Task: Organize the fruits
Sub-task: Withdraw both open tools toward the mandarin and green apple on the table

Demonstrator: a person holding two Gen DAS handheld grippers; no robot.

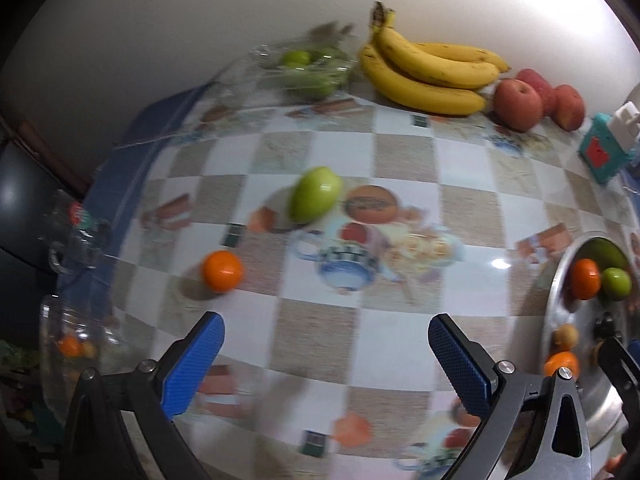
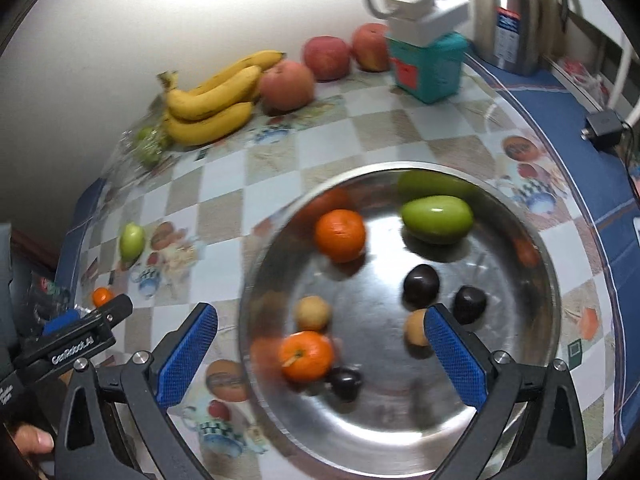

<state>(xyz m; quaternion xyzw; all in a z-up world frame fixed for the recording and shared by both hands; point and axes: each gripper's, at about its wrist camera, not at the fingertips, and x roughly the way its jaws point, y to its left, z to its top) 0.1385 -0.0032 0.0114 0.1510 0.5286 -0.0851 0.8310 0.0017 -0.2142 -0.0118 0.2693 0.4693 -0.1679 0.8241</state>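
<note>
A steel bowl [image 2: 400, 432] was seen holding oranges, plums and a green mango [image 2: 436, 219]. The right gripper [image 2: 320, 354] was held wide and empty above it; the left gripper [image 1: 326, 354], likewise wide, was held over the table near an orange [image 1: 222, 271].

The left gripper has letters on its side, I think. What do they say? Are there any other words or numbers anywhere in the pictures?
"GenRobot.AI": white letters on the black side of the left gripper, seen from the right wrist view.
Label on the steel kettle: print is there, too small to read.
Teal box: a red patch, no readable words.
More white print lower on the left gripper's body: too cut off to read.
Nothing else readable.
</note>
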